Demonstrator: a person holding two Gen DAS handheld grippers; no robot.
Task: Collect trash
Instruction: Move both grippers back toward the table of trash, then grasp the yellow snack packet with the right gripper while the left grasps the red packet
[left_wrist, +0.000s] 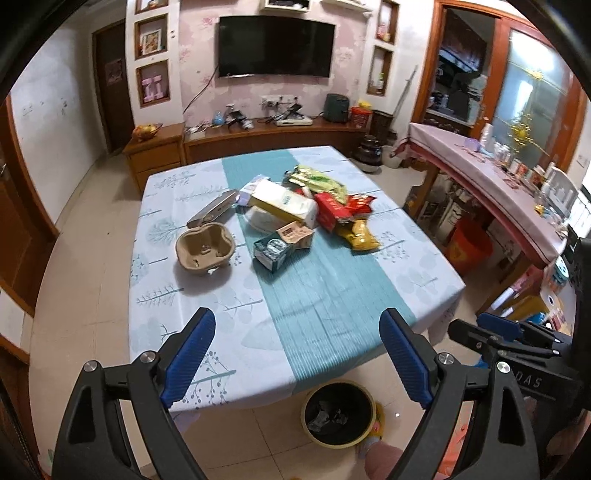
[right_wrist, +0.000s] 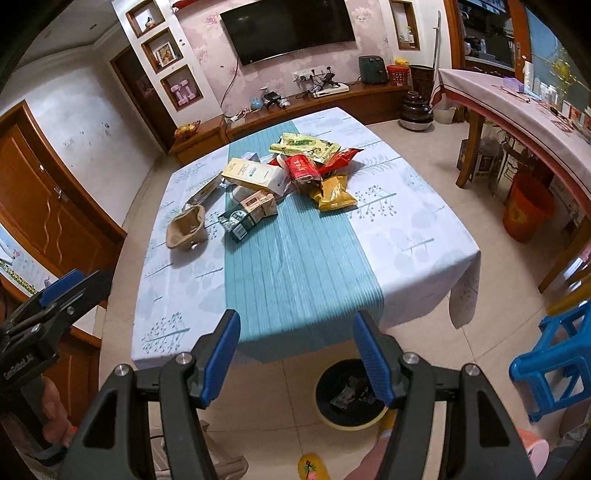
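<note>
A pile of trash lies mid-table: a brown paper cup tray (left_wrist: 205, 250) (right_wrist: 186, 228), a teal carton (left_wrist: 274, 251) (right_wrist: 236, 221), a cream box (left_wrist: 282, 202) (right_wrist: 255, 175), red packets (left_wrist: 341, 210) (right_wrist: 306, 166), a yellow bag (left_wrist: 360, 234) (right_wrist: 334, 192) and green bags (left_wrist: 314, 179) (right_wrist: 303, 144). A black-lined bin (left_wrist: 338, 415) (right_wrist: 351, 395) stands on the floor at the table's near edge. My left gripper (left_wrist: 297, 325) is open and empty above the near edge. My right gripper (right_wrist: 295, 325) is open and empty there too.
The table (left_wrist: 177, 306) (right_wrist: 424, 251) has a white and teal cloth. A blue plastic stool (right_wrist: 554, 354) stands at the right. A side table with a pink cloth (left_wrist: 480, 162) and an orange bucket (right_wrist: 526, 206) are on the right. A TV cabinet (left_wrist: 258, 136) is behind.
</note>
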